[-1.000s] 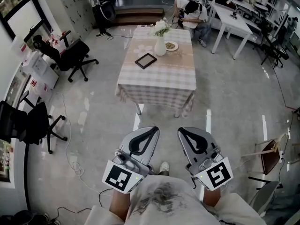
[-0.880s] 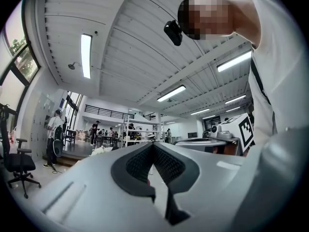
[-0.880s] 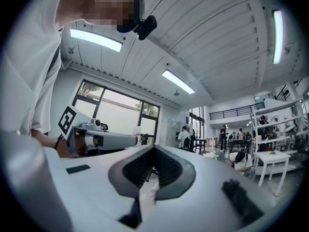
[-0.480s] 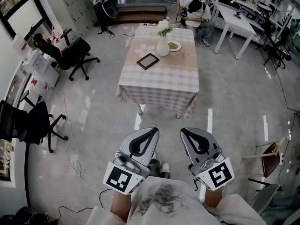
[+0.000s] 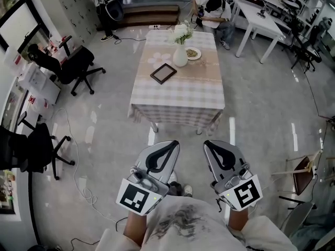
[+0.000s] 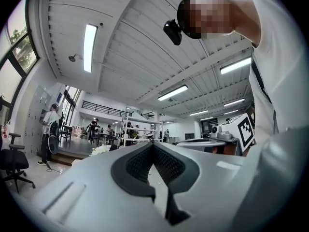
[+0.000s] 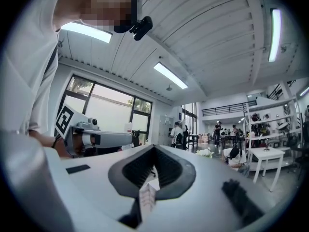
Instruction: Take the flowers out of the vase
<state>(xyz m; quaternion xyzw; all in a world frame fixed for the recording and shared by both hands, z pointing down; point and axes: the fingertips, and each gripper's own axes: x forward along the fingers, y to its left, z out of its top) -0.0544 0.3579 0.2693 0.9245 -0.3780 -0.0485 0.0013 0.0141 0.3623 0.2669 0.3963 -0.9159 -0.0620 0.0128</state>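
Standing well back from the checked-cloth table (image 5: 178,95); not at the work yet. Holding left gripper (image 5: 172,144) low and level, jaws pressed together, nothing btwn them. Same read in left gripper view (image 6: 153,147): closed tip, empty. Holding right gripper (image 5: 208,143) just beside it, likewise closed w/ nothing gripped, as seen in right gripper view (image 7: 154,147).

Can find white vase (image 5: 180,57) upright on far half of table, approx on its centre line, w/ white flowers (image 5: 179,33) standing out of its mouth. Just right of vase: small plate (image 5: 192,52). Nearer and to the left: dark-framed tablet (image 5: 163,73), lying flat.

Key relation: flowers straight ahead, well apart from both tools, w/ near half of table in btwn. Can spot them as a small white clump left of the tip in left gripper view (image 6: 101,150) and right of the tip in right gripper view (image 7: 206,152), so roughly btwn the two gripper lines. No clear winner on reach; maybe a touch toward left side.

Stems prob. near vertical, so long axis up-down. Would call for a level pinch across stems, then a straight lift.

Judging task as not begun: flowers in vase, untouched. Need to close the gap and open jaws before reaching stems. Risk: tipping vase if pulled sideways; could steady it w/ the spare gripper.
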